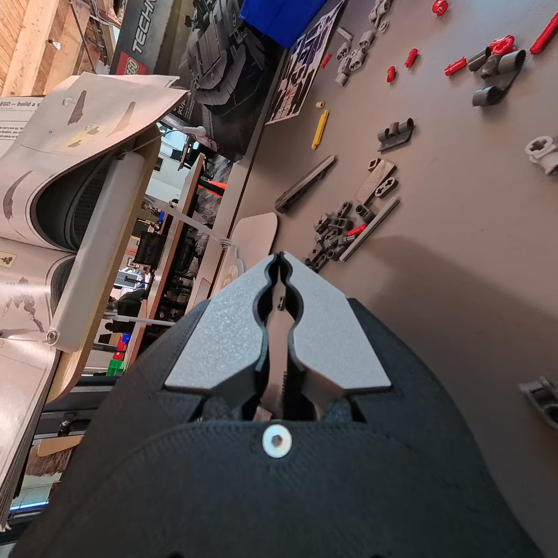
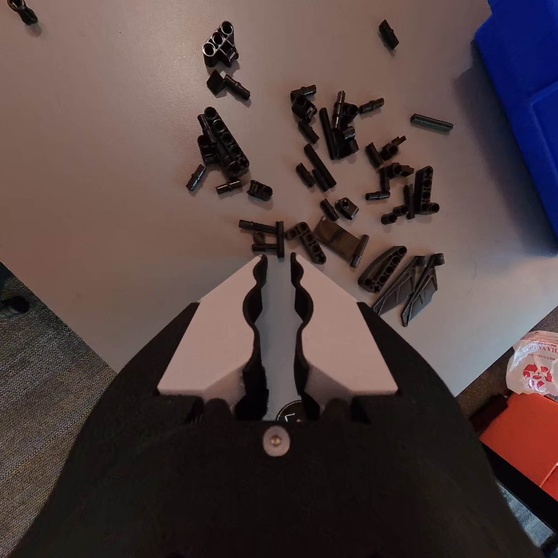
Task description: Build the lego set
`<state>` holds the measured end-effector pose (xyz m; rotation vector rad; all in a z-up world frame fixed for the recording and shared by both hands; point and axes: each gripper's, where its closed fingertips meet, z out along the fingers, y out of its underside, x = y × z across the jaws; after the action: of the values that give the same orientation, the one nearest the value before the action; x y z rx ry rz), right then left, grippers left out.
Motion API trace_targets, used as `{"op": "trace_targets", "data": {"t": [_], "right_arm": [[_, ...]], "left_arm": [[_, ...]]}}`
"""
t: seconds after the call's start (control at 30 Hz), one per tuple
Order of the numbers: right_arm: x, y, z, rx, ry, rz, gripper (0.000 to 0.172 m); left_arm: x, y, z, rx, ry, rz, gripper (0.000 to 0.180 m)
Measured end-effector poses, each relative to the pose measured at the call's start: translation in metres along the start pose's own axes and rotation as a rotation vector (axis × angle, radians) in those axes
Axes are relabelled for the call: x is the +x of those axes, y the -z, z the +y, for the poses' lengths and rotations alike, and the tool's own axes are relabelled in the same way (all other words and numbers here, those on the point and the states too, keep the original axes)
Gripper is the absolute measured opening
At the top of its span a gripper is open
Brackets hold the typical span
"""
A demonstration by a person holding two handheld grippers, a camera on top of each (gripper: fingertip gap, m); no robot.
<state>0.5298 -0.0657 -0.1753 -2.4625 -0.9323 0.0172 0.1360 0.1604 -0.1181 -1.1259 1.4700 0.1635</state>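
In the left wrist view my left gripper (image 1: 279,257) is shut, its tips together with nothing seen between them. It hovers near the table's edge, just left of a heap of small dark grey building parts (image 1: 333,238) beside a long grey axle (image 1: 370,229). In the right wrist view my right gripper (image 2: 278,257) is open with a narrow gap and holds nothing. Just ahead of its tips lies a black part with a crossbar and two pins (image 2: 271,238), not touched. A black bent beam (image 2: 308,245) lies right of it.
Many black parts (image 2: 332,145) are scattered on the grey table (image 2: 105,151), with a blue bin (image 2: 522,105) at the right. Off the table's edge are carpet (image 2: 45,347), a plastic bag (image 2: 534,371) and an orange box (image 2: 525,447). An open instruction booklet (image 1: 75,120), a set box (image 1: 193,60) and red pins (image 1: 410,57) show in the left view. Tip to tip, the grippers are about 45 centimetres apart.
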Motion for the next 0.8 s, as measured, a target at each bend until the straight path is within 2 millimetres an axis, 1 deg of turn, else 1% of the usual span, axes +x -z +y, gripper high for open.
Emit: {"op": "trace_targets", "data": {"t": [0.13,0.3,0.37,0.53,0.63,0.8], "right_arm": [[0.001,-0.001,0.0,0.006,-0.004,-0.009,0.012],[0.002,-0.005,-0.006,0.027,-0.018,-0.04,0.008],[0.002,-0.006,-0.007,0.037,-0.026,-0.063,0.003],[0.003,-0.008,-0.01,0.068,-0.029,-0.082,0.001],[0.004,-0.006,-0.01,0.063,-0.012,-0.06,0.001],[0.002,0.002,-0.02,0.096,0.01,-0.048,0.001]], "left_arm": [[0.0,-0.001,0.001,-0.003,0.0,0.002,0.0],[0.001,-0.001,0.001,-0.004,-0.002,0.005,0.0],[0.001,-0.001,0.002,-0.004,-0.002,0.006,0.0],[0.001,-0.001,0.002,-0.004,-0.003,0.006,0.0],[0.0,-0.001,0.002,-0.001,-0.001,0.005,0.0],[-0.001,-0.001,0.001,0.001,-0.002,0.004,0.0]]}}
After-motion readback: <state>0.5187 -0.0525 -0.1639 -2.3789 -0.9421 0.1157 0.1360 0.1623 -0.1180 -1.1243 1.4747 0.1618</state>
